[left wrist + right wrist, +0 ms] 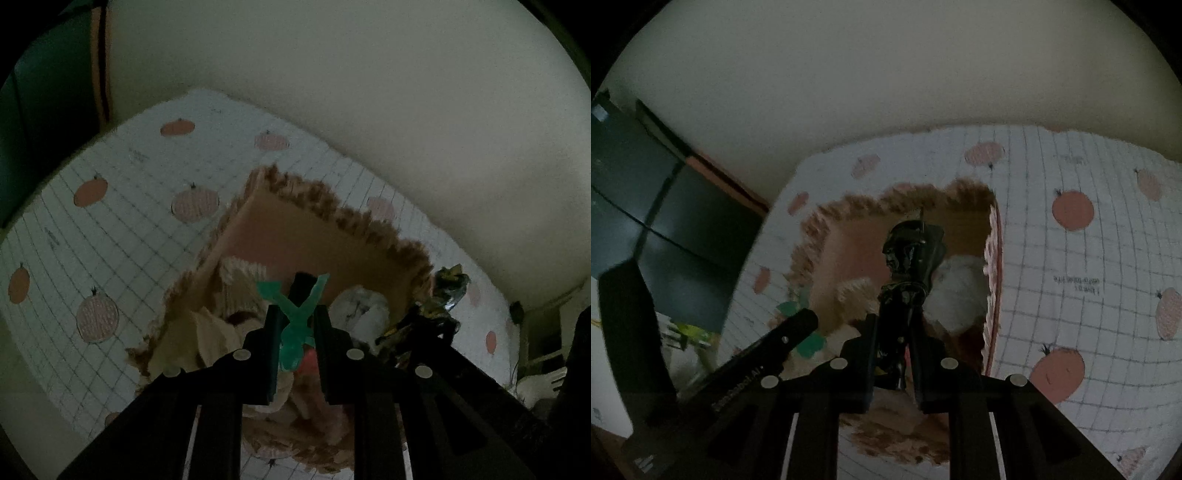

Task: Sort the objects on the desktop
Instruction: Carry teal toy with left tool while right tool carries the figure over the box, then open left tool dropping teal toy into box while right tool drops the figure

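My left gripper [297,314] is shut on a flat green toy figure [295,332] whose limbs spread in an X above the fingertips. It hangs over a basket with a brown fuzzy rim [388,229] that holds a beige plush [240,284] and a white fluffy item [360,306]. In the right wrist view, my right gripper [893,325] is shut on a dark toy figure [908,251] that stands upright over the same basket [849,206]. That dark figure [443,295] also shows at the basket's right edge. The left gripper's finger [790,328] and the green toy [810,345] appear at lower left.
The basket sits on a white grid tablecloth with orange fruit prints [129,229] [1071,295]. A plain pale wall rises behind. A dark glossy cabinet [665,221] stands off the table's left side. White furniture [543,380] lies beyond the table's right end.
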`<state>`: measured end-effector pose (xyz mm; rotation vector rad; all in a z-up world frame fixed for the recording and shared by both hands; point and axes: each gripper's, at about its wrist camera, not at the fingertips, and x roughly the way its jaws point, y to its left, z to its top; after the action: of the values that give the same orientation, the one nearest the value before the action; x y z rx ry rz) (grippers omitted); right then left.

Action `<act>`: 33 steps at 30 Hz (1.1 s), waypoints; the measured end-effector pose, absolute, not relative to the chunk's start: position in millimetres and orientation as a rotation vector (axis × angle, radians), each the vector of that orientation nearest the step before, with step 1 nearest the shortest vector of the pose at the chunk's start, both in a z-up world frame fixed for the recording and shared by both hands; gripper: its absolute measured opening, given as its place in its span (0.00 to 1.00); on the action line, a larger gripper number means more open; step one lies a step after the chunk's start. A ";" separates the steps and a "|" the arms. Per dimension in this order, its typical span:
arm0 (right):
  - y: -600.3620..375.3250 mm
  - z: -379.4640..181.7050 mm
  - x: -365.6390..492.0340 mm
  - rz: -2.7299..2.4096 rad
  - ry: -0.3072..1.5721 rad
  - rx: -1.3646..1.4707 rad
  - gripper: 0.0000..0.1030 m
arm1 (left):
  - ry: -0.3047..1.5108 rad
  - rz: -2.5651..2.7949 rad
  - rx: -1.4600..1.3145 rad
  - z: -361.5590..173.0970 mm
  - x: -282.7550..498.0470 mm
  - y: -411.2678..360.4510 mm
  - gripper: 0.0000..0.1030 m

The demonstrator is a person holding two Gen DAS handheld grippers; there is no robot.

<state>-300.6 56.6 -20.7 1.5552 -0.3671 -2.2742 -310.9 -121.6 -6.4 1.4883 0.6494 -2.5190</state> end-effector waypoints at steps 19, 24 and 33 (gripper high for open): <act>38.5 -65.0 -303.9 -2.210 -0.212 1.722 0.17 | 0.648 -2.361 1.717 -61.1 -323.8 -120.7 0.18; 39.5 -66.1 -305.3 -2.204 -0.220 1.725 0.18 | 0.642 -2.360 1.721 -62.3 -324.8 -120.4 0.18; 41.8 -65.3 -309.1 -2.196 -0.255 1.727 0.20 | 0.646 -2.357 1.725 -61.2 -325.5 -120.3 0.18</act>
<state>-309.1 41.8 -65.3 1.7271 -0.2553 -2.1965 -325.5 -120.3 -61.2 1.7249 0.6461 -2.3568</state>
